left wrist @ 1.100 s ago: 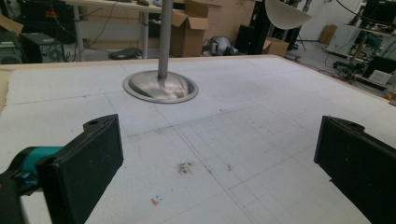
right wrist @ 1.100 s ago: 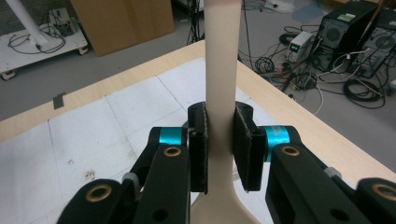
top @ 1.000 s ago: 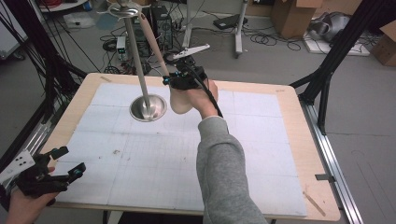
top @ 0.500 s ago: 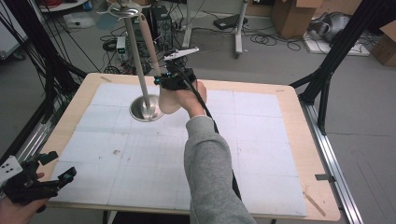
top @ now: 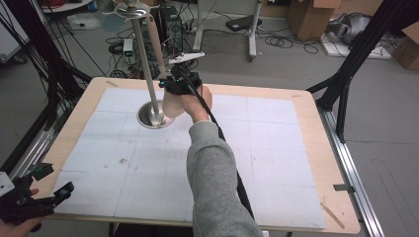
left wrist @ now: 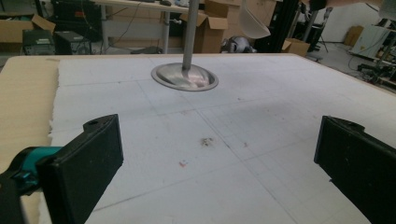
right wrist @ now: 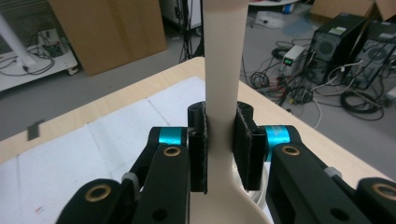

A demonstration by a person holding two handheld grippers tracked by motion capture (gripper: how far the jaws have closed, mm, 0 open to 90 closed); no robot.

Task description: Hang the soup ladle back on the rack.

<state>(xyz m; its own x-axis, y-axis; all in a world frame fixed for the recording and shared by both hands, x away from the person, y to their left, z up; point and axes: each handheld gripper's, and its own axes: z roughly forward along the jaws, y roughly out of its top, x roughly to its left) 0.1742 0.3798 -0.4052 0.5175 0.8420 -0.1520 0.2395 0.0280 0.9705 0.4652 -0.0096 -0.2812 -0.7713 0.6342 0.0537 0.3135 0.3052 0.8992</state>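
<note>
A metal stand rises at the table's far left, with a round base (top: 154, 114) (left wrist: 184, 77), a thin pole (top: 145, 64) and a small disc on top (top: 132, 8). My right gripper (top: 170, 81) (right wrist: 220, 126) hovers just right of the pole, shut on the cream handle of a long spoon-like utensil (right wrist: 224, 56). That handle (top: 155, 44) slants up and back beside the pole. The utensil's pale bowl (left wrist: 254, 21) hangs under the hand. My left gripper (top: 47, 185) (left wrist: 219, 154) sits at the near left corner, jaws wide open, nothing between them.
A white foam sheet (top: 276, 148) covers most of the wooden table. A thin wooden stick (top: 330, 215) lies near the front right edge. Black frame posts (top: 346, 84) flank the table. Cardboard boxes, computers and cables crowd the floor beyond the far edge.
My right hand has shifted left with the utensil, closer to the stand's pole. My left gripper has drifted left and nearer, toward the table's front corner.
</note>
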